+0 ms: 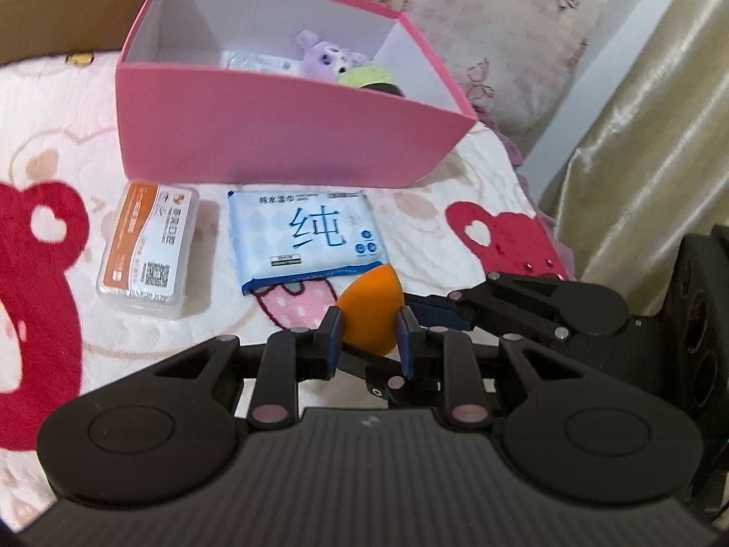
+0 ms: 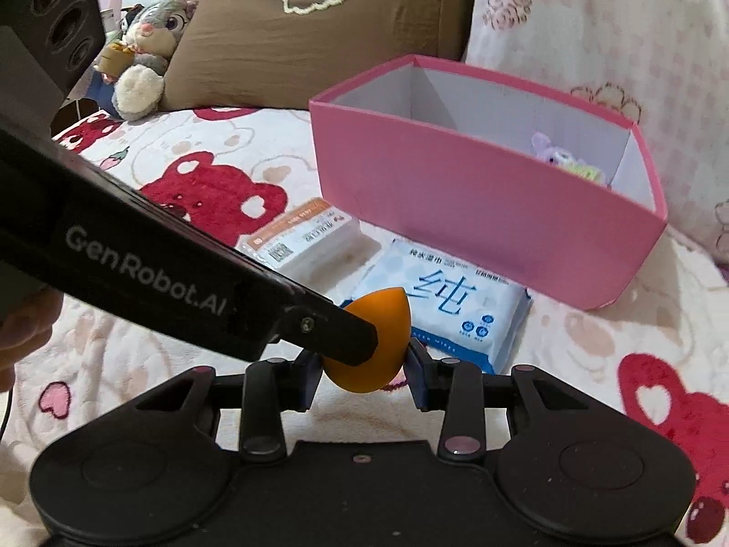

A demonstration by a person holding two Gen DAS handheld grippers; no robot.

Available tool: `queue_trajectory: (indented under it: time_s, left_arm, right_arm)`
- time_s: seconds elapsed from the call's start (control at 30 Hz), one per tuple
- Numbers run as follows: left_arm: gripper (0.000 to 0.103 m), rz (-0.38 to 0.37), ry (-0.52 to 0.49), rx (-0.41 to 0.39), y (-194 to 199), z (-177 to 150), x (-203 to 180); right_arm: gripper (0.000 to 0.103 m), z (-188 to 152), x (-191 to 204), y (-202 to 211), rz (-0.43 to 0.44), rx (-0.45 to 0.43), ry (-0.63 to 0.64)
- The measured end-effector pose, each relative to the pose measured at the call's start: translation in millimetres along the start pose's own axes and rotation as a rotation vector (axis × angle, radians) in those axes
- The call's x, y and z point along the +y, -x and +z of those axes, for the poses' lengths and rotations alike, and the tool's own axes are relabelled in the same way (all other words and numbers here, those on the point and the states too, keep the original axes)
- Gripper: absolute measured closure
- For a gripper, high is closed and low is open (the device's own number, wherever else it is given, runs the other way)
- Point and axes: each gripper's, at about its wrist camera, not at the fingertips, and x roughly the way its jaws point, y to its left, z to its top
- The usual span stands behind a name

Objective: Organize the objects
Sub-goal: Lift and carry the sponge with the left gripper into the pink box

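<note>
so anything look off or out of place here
One oddity: both grippers grip the same orange sponge. The left gripper pinches it between its fingers, and the right gripper clamps it too. Otherwise the wipes pack and the small clear box lie flat before the pink box.

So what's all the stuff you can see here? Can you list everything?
makeup sponge: one, orange, teardrop-shaped, gripped by both grippers.
wet wipes pack: one, blue and white, on the blanket in front of the box.
clear plastic case: one, orange and white label, left of the wipes.
storage box: one, pink outside, white inside, open, on the blanket.
purple plush toy: one, inside the box.
green item: one, inside the box, unclear what.
rabbit plush: one, grey, against the pillow.
pillow: one, brown.
blanket: one, white with red bears.
left gripper: black, shut on the sponge.
right gripper: black, shut on the sponge.
</note>
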Motion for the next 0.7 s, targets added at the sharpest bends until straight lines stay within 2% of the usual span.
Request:
queue_trajectory:
  time_s: [0.33,0.57,0.7]
  left_arm:
    - [0.08,0.0,-0.111,0.025,23,16,-32]
    - [0.079,-0.017,-0.186,0.005,42,39,-54]
    - [0.079,-0.049,-0.191,0.001,51,60,-60]
  right_arm:
    - [0.06,16,-2,31,-0.018,-0.003,0.019]
    - [0.06,41,-14,56,-0.018,-0.025,0.016]
    - [0.06,58,-24,68,-0.014,-0.042,0.003]
